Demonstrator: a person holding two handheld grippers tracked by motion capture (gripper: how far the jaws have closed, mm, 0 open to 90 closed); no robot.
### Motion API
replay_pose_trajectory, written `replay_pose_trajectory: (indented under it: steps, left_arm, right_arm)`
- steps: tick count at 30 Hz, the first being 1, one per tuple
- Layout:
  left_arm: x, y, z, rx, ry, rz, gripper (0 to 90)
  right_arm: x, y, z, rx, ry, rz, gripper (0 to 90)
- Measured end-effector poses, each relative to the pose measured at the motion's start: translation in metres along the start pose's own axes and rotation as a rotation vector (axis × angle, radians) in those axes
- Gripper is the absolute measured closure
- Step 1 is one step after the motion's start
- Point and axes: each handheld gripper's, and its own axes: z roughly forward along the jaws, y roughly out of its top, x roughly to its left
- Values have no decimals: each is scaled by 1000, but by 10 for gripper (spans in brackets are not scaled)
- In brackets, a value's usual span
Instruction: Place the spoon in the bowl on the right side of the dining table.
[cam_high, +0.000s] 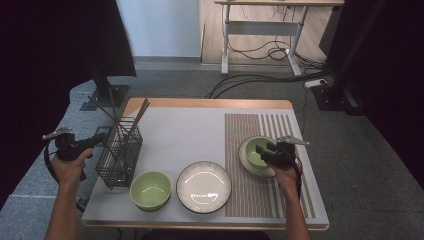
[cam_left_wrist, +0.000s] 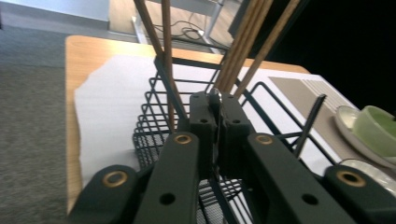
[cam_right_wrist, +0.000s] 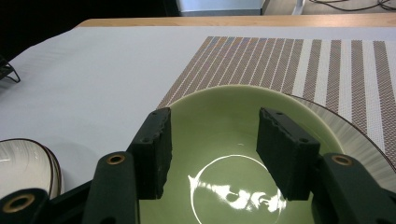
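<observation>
The left gripper (cam_left_wrist: 215, 112) is clamped tight on the top wire of the black wire basket (cam_high: 119, 152), which stands at the left side of the table (cam_high: 200, 107) with wooden chopsticks (cam_high: 140, 112) sticking up out of it. The right gripper (cam_right_wrist: 212, 149) hangs with its jaws apart over a green bowl (cam_right_wrist: 224, 121). That bowl sits on a white plate (cam_right_wrist: 359, 135) on the striped mat (cam_right_wrist: 299, 60) at the right.
</observation>
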Motion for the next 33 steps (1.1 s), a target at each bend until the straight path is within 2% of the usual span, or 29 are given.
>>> replay_pose_trajectory:
  steps: [3,11,15,23,27,33]
  left_arm:
    - [0,0,-3,-19,-13,-7,892]
    - [-9,4,-18,-78,13,17,895]
    - [-15,8,-27,-112,11,27,895]
    - [-35,24,-44,-152,30,94,895]
    - [-42,31,-53,-168,36,110,896]
    - [-51,37,-67,-200,-1,110,896]
  right_arm:
    - [-1,-1,0,-2,-3,4,456]
    - [-3,0,-2,-11,-1,15,463]
    - [-2,0,-2,-11,1,11,463]
    - [0,1,-3,-15,4,9,463]
    - [-1,1,-3,-14,5,9,464]
    - [-1,1,-4,-17,6,11,463]
